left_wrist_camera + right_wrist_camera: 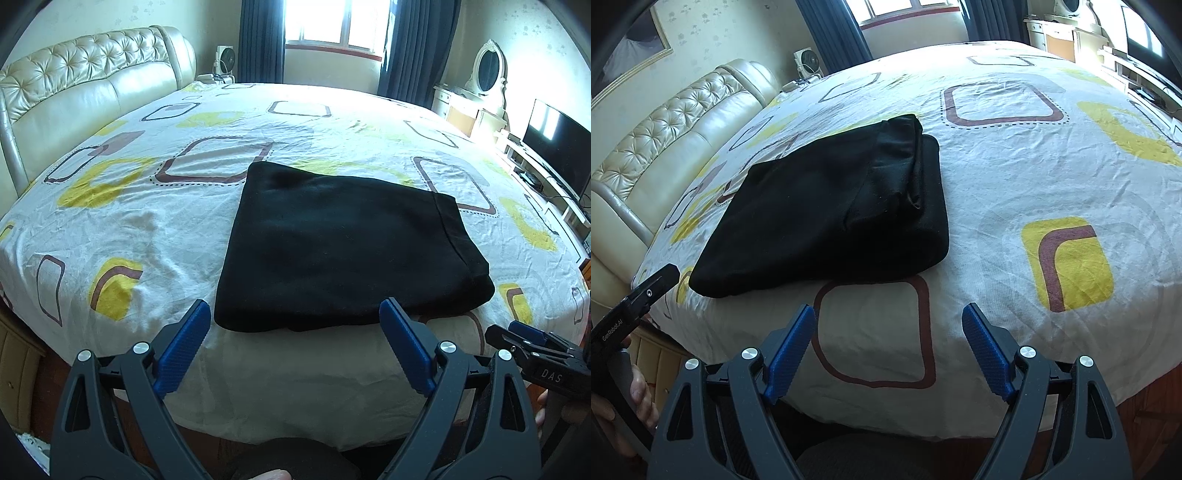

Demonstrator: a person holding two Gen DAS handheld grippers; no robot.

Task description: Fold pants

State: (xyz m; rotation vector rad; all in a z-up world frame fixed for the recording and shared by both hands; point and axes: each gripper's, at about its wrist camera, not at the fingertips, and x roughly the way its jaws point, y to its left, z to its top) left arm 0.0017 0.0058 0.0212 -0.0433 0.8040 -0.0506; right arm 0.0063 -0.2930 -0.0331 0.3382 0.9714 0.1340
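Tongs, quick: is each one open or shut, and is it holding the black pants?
Left tongs: open, holding nothing; the pants lie folded on the bed.
Right tongs: open, holding nothing.

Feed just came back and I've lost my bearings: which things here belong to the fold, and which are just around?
Job:
pants, folded on the bed
left claw, open
right claw, open

Just around:
headboard
fan
curtains
mirror
TV

Black pants (343, 243) — folded flat, near bed edge
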